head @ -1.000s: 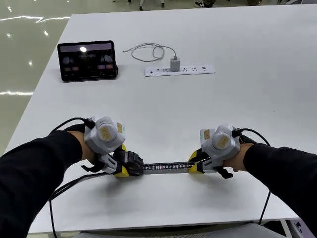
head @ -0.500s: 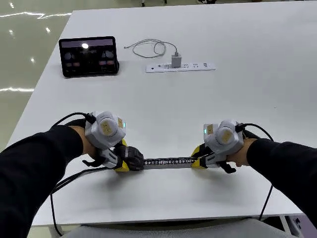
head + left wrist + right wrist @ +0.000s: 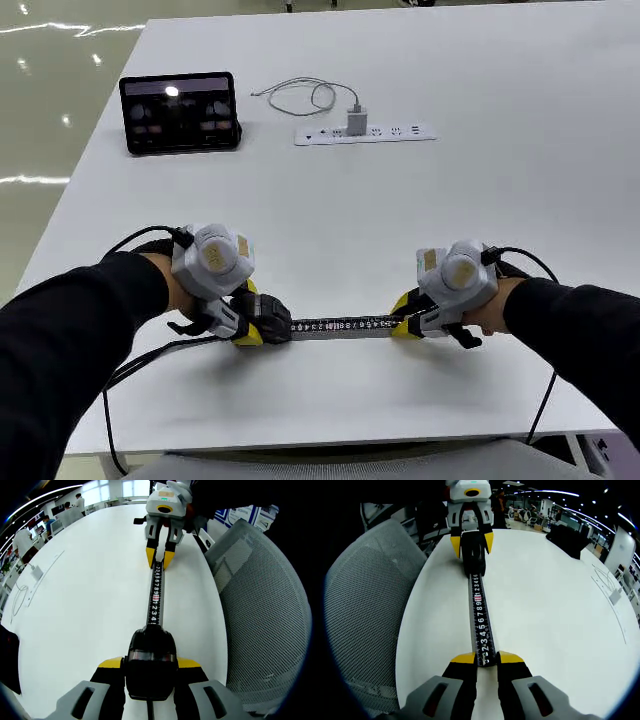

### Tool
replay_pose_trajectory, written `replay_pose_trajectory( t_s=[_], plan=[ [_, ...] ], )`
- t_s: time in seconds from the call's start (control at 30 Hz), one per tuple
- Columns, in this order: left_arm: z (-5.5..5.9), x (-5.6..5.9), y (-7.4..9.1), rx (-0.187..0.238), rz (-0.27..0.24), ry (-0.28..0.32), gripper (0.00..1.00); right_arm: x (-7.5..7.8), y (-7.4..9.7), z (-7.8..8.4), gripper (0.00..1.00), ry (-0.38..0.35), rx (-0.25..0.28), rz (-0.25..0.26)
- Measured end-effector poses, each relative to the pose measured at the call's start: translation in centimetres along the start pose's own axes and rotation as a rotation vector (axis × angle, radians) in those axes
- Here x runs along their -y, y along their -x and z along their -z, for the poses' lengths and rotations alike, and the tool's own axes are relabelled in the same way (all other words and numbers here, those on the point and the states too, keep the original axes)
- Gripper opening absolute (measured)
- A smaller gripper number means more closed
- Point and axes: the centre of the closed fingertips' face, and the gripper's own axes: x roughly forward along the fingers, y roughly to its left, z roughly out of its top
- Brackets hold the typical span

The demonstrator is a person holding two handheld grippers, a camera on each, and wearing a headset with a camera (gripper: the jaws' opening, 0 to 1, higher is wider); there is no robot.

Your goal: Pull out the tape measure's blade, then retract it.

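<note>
Half of the task, as I judge it: the blade (image 3: 345,324) is out of the tape measure case (image 3: 268,318) by a short run, its printed numerals readable in the right gripper view; whether the pull should go further I cannot tell, and the retract is not yet done
One table (image 3: 420,220): white, and it carries everything; the tape measure lies at its six o'clock, near the front edge
One chair (image 3: 260,605): grey mesh, just off the table's six o'clock edge
One tablet (image 3: 180,112): at the table's ten o'clock, screen lit, well apart from the work
One power strip (image 3: 365,134): at twelve o'clock, also well apart
Two grippers: one at each end of the blade
Left gripper (image 3: 255,318): at the blade's nine o'clock end, jaws clamped on the two sides of the black case, which sits on the table
Right gripper (image 3: 402,320): at the three o'clock end, jaws closed on the blade's tip, which is pinched between the yellow pads
One tape measure: case and blade in a straight line from nine to three, low over the table
One charger (image 3: 355,125): plugged into the power strip
One cable (image 3: 300,97): white, looped at the charger's ten o'clock
</note>
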Motion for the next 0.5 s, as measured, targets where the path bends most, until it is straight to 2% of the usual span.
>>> replay_pose_trajectory(
  t_s=[0.5],
  plan=[
    [-0.09,0.07,0.05,0.007,-0.006,0.004,0.33,0.13,0.72,0.7,0.1,0.007,-0.001,0.003]
  ],
)
